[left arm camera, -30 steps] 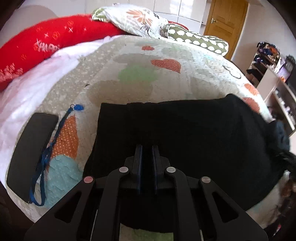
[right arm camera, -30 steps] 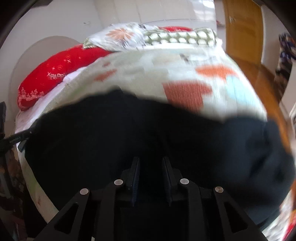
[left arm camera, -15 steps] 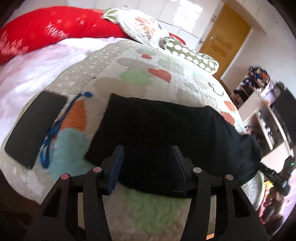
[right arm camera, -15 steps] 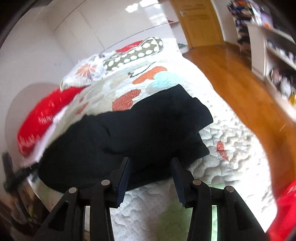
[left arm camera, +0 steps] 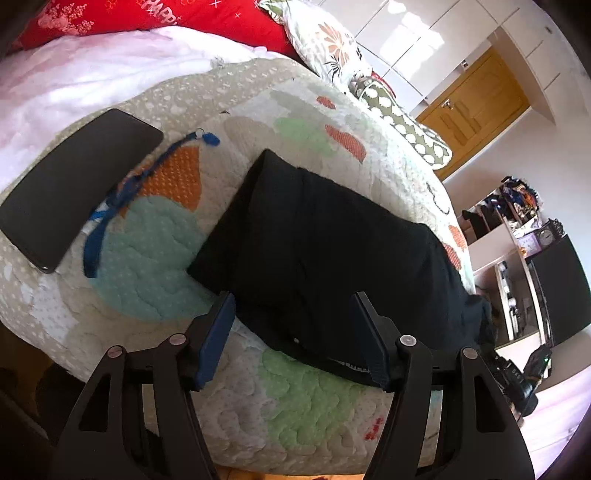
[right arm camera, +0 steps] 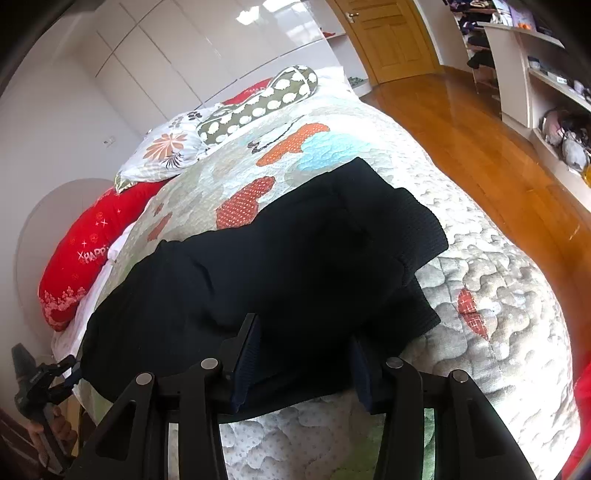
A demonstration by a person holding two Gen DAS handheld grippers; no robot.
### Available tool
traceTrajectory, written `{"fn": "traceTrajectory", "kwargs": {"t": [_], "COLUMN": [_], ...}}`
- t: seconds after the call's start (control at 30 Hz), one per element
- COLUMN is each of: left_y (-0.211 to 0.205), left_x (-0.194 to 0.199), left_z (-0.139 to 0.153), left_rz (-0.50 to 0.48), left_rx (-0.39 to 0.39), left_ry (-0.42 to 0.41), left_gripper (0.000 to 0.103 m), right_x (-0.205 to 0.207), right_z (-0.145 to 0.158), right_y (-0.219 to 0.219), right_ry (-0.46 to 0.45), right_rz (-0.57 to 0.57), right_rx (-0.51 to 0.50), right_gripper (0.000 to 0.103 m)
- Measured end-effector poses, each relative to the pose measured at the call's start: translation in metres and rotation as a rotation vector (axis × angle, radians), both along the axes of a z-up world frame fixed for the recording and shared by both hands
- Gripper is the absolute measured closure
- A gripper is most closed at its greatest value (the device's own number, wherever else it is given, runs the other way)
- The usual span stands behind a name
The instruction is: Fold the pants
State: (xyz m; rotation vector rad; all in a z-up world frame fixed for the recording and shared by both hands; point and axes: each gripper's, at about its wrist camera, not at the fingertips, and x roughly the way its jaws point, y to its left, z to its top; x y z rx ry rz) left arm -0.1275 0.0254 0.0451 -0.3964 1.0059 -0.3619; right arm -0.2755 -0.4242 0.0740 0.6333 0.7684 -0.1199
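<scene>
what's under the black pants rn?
The black pants lie folded on the patchwork quilt, which shows all around them. Whatever sits directly beneath the fabric is covered. Both grippers are open and hold nothing.

The black pants [left arm camera: 332, 251] hide the quilt [left arm camera: 147, 266] beneath them. In the left wrist view, their far end drops over the bed's right edge, out of sight. The red pillow [left arm camera: 207, 14] is cut off by the top edge. Shelf [left arm camera: 517, 266] contents are too small to identify.
</scene>
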Motion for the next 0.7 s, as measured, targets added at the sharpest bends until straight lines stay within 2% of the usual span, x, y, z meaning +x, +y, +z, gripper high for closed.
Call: {"fn": "traceTrajectory", "kwargs": {"t": [0.1,0.23,0.3,0.4,0.53,0.63,0.7], "left_y": [-0.006,-0.001,0.003,0.005,-0.001,-0.002,-0.005], "left_x": [0.001,-0.004,-0.004,-0.004,-0.001,-0.003,-0.003], "left_z": [0.000,0.008,0.013,0.014,0.002,-0.007,-0.007], "left_rz": [0.007,0.008,0.010,-0.006,0.013,0.011,0.006], "left_rx": [0.046,0.056,0.026,-0.061,-0.026,-0.054,-0.051], "left_ry": [-0.005,-0.026,-0.031,-0.010,0.050,0.089,0.087], "left_gripper": [0.039,0.039,0.039,0.039,0.039,0.039,0.039], "right_x": [0.000,0.000,0.000,0.001,0.001,0.001,0.001], "right_z": [-0.002,-0.002,-0.003,-0.003,-0.003,-0.003,-0.003], "right_y": [-0.002,-0.003,-0.004,-0.003,-0.002,-0.002,-0.002], "right_ry": [-0.002,0.004,0.002,0.000,0.000,0.000,-0.002], "right_rz": [-0.001,0.010,0.011,0.008,0.013,0.018,0.018], "right_rx": [0.009,-0.002,0.001,0.004,0.000,0.001,0.001], "right_gripper": [0.059,0.059,0.059,0.059,0.059,0.059,0.059]}}
